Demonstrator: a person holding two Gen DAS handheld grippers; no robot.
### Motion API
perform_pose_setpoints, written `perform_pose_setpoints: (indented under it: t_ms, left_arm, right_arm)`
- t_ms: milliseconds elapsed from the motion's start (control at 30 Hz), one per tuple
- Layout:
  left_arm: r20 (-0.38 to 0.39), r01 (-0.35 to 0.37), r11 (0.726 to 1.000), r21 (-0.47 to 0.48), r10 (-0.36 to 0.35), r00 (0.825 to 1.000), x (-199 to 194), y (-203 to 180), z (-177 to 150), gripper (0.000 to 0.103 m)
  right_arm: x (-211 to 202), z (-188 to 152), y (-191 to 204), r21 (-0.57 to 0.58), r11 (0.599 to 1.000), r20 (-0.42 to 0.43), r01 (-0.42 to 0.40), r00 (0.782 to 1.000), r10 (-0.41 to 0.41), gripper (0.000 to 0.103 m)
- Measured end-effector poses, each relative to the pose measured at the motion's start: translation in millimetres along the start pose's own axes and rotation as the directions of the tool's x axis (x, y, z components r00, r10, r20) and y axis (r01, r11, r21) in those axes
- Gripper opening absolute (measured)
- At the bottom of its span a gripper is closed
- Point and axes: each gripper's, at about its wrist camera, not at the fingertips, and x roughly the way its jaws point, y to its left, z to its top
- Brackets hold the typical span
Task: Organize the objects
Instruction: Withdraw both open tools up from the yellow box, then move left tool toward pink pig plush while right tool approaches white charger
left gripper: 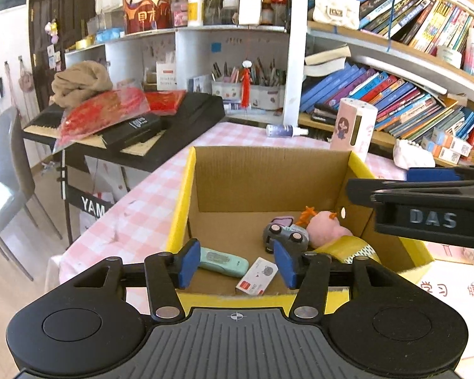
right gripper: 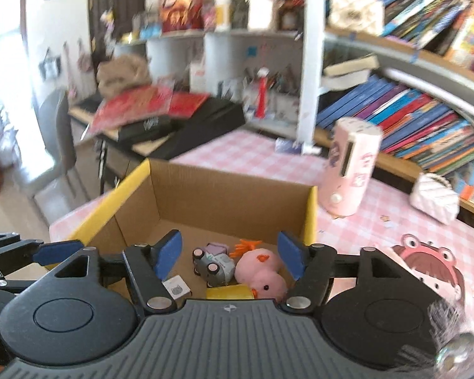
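Observation:
An open cardboard box (left gripper: 270, 177) with yellow flaps stands on the pink checked table. In it lie a pink plush duck (left gripper: 324, 230), a grey toy car (left gripper: 284, 232), a teal case (left gripper: 224, 262) and a small white-and-red card box (left gripper: 257, 276). My left gripper (left gripper: 235, 263) is open and empty over the box's near edge. My right gripper (right gripper: 229, 257) is open and empty above the box (right gripper: 205, 189), over the duck (right gripper: 260, 271) and the car (right gripper: 213, 263). The right gripper also shows from the side in the left wrist view (left gripper: 426, 202).
A pink cylindrical container (right gripper: 350, 167) stands on the table right of the box. A white quilted purse (right gripper: 434, 200) lies near the bookshelf (left gripper: 395, 94). A black keyboard (left gripper: 126, 126) piled with red items sits to the left, with a grey chair (left gripper: 6, 164) beside it.

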Motion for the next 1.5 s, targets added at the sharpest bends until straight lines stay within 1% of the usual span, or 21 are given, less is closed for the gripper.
perform_pose_setpoints:
  t_ms: [33, 167, 233, 267, 333, 400, 633, 700, 767, 1000, 1067, 1200, 1500]
  left_arm:
    - [0.003, 0.003, 1.0, -0.001, -0.003, 1.0, -3.3, 1.3, -1.6, 0.052]
    - [0.006, 0.005, 1.0, -0.006, -0.005, 1.0, -16.6, 6.2, -10.3, 0.053]
    - [0.005, 0.005, 1.0, -0.01, -0.005, 1.0, -22.6, 9.0, -15.7, 0.055]
    - [0.004, 0.003, 1.0, -0.014, -0.003, 1.0, -26.3, 10.7, -19.3, 0.058]
    - [0.002, -0.002, 1.0, -0.022, 0.002, 1.0, -34.0, 15.1, -26.8, 0.06]
    - [-0.006, -0.005, 1.0, -0.028, 0.004, 1.0, -41.6, 18.8, -34.0, 0.06]
    - [-0.029, -0.016, 0.999, -0.032, 0.015, 0.999, -68.0, 28.1, -56.3, 0.06]
    - [-0.032, -0.019, 0.999, -0.03, 0.018, 0.999, -75.4, 29.7, -62.7, 0.062]
    - [-0.037, -0.018, 0.999, -0.027, 0.017, 0.999, -81.5, 30.6, -68.6, 0.067]
    - [-0.058, -0.007, 1.0, -0.012, 0.006, 0.998, -96.3, 29.7, -87.7, 0.069]
    - [-0.062, -0.002, 1.0, -0.005, 0.002, 0.998, -99.7, 28.0, -92.5, 0.074]
    - [-0.076, 0.017, 1.0, 0.01, -0.017, 0.997, -103.1, 22.3, -100.4, 0.074]
    - [-0.105, 0.091, 0.995, 0.051, -0.085, 0.991, -99.2, 2.2, -107.4, 0.074]
  right_arm:
    - [-6.5, -3.0, 1.6, 0.004, 1.0, 0.022, 0.015, 1.0, -0.015, 0.073]
    - [-28.0, -14.5, 10.8, -0.012, 0.996, 0.091, 0.094, 0.992, -0.092, 0.077]
    - [-34.2, -19.7, 16.3, -0.016, 0.992, 0.106, 0.127, 0.987, -0.124, 0.078]
    - [-37.4, -23.1, 18.7, -0.017, 0.99, 0.111, 0.14, 0.984, -0.138, 0.079]
    - [-43.1, -31.0, 24.2, -0.021, 0.986, 0.111, 0.165, 0.981, -0.162, 0.082]
    - [-48.9, -41.6, 29.0, -0.026, 0.983, 0.095, 0.182, 0.979, -0.179, 0.082]
    - [-68.3, -73.1, 45.4, -0.014, 0.983, 0.032, 0.185, 0.982, -0.184, 0.082]
    - [-74.0, -81.1, 50.2, -0.014, 0.983, 0.019, 0.184, 0.983, -0.184, 0.083]
    - [-79.7, -88.9, 53.5, -0.011, 0.983, 0.004, 0.182, 0.983, -0.182, 0.084]
    - [-100.0, -114.5, 61.2, 0.024, 0.981, -0.043, 0.191, 0.981, -0.19, 0.089]
    - [-105.0, -121.6, 62.5, 0.028, 0.979, -0.059, 0.2, 0.978, -0.198, 0.09]
    - [-113.1, -133.8, 61.3, 0.04, 0.973, -0.081, 0.229, 0.971, -0.225, 0.091]
    - [-127.7, -152.7, 46.8, 0.071, 0.952, -0.127, 0.297, 0.95, -0.286, 0.091]
